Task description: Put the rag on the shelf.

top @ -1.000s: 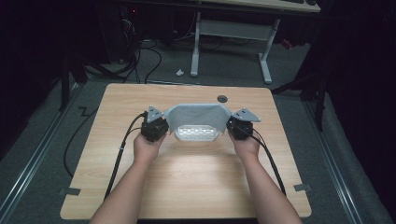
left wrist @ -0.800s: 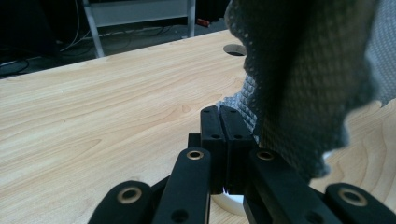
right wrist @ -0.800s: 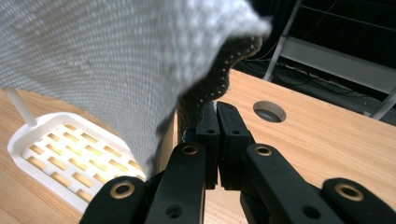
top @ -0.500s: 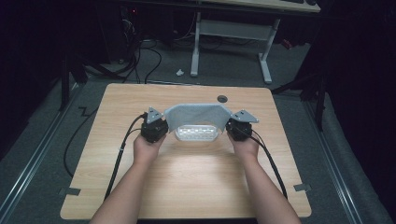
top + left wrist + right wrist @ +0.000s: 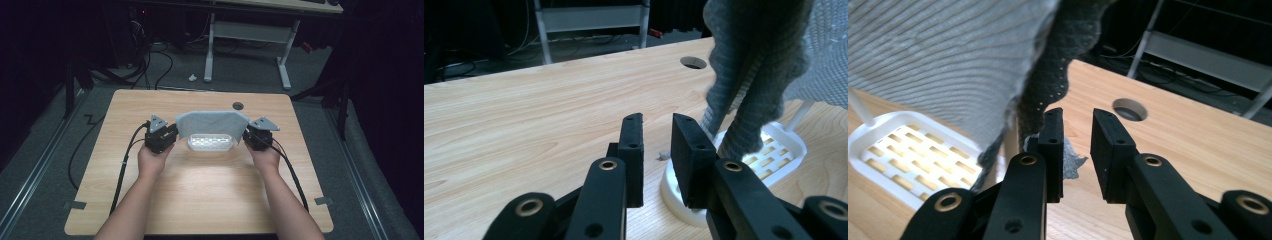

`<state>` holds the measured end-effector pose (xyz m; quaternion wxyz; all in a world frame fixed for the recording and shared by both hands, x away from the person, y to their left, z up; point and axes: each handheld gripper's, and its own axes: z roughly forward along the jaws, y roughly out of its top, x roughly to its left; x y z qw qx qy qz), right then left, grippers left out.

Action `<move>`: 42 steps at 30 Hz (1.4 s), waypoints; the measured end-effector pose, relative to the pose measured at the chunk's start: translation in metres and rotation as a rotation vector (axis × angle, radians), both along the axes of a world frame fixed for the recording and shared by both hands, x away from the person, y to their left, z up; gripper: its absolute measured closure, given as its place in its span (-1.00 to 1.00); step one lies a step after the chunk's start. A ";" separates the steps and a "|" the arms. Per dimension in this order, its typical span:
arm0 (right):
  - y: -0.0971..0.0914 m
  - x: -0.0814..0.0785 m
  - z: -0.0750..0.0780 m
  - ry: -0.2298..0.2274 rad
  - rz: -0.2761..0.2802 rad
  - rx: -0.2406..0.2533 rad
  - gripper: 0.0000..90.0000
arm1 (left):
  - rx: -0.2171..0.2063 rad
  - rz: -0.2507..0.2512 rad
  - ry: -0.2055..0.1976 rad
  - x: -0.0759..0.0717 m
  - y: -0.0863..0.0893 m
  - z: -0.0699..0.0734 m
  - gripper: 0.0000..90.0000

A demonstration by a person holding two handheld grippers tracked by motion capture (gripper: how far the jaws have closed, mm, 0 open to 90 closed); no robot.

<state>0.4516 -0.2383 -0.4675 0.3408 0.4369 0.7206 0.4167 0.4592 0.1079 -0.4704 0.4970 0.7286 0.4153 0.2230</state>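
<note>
A grey knitted cloth (image 5: 212,121) hangs spread over a white slotted tray (image 5: 211,143) in the middle of the wooden table (image 5: 200,195). My left gripper (image 5: 172,134) sits at the cloth's left edge and my right gripper (image 5: 247,135) at its right edge. In the left gripper view the jaws of the left gripper (image 5: 657,120) stand apart with nothing between them; the cloth (image 5: 754,60) hangs just right of them over the tray (image 5: 781,145). The right gripper (image 5: 1078,114) is open too, its gap empty, with the cloth (image 5: 948,60) draped to its left above the tray (image 5: 893,145).
A round cable hole (image 5: 238,105) lies in the table behind the cloth. Black cables (image 5: 125,165) trail from both grippers toward the near edge. A white-legged desk frame (image 5: 247,37) stands on the floor beyond the table.
</note>
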 end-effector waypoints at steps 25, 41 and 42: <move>-0.028 -0.020 0.016 -0.058 -0.032 0.002 0.64 | 0.022 0.031 -0.025 -0.014 0.027 0.007 0.64; -0.012 -0.076 0.017 -0.093 0.036 -0.032 0.45 | 0.016 -0.043 -0.036 -0.075 0.033 0.004 0.30; -0.010 -0.082 0.017 -0.093 0.050 -0.041 0.43 | 0.025 -0.061 -0.029 -0.083 0.030 0.002 0.26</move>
